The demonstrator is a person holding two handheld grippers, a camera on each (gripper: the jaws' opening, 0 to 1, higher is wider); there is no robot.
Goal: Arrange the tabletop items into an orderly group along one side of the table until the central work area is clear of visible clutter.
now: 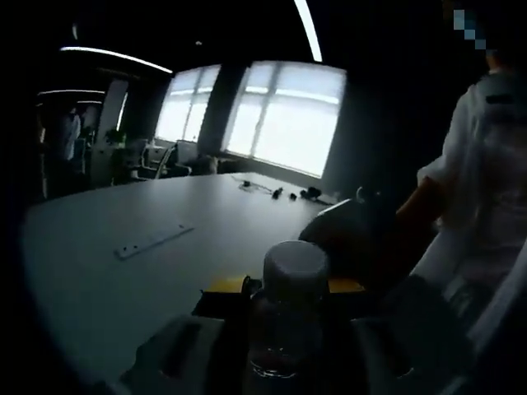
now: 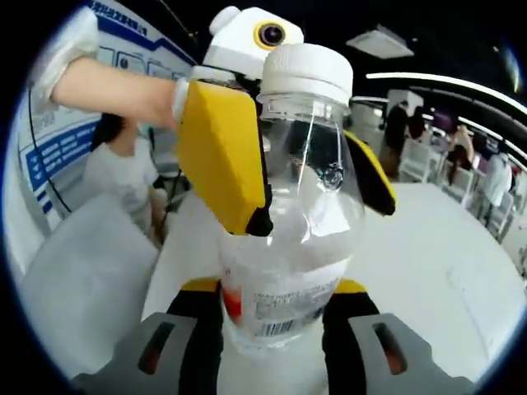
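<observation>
While both my grippers crowd the same bottle, the thing to watch is who has which end of it. Looking along my right gripper, the bottle stands straight up between my two jaws, label end low, white cap high, its long axis running up the middle of the right gripper view. My right jaws are clamped on its lower body, right at the label. Higher up, my left gripper comes in with its yellow jaws either side of the bottle's shoulder, so both are on it and neither is nearer!

From the left gripper view it's dark, but the bottle sits dead centre between my left gripper jaws, cap toward the lens. The jaws look pressed to its sides, so I judge them clenched on it, though the gloom makes that less than certain.

The bottle itself: clear plastic, see-through, white screw cap, a white label with a red patch and a barcode. It's held up above the pale table, not resting on it. Next, I reckon, one gripper lets go so the other can carry it to the table's edge.
</observation>
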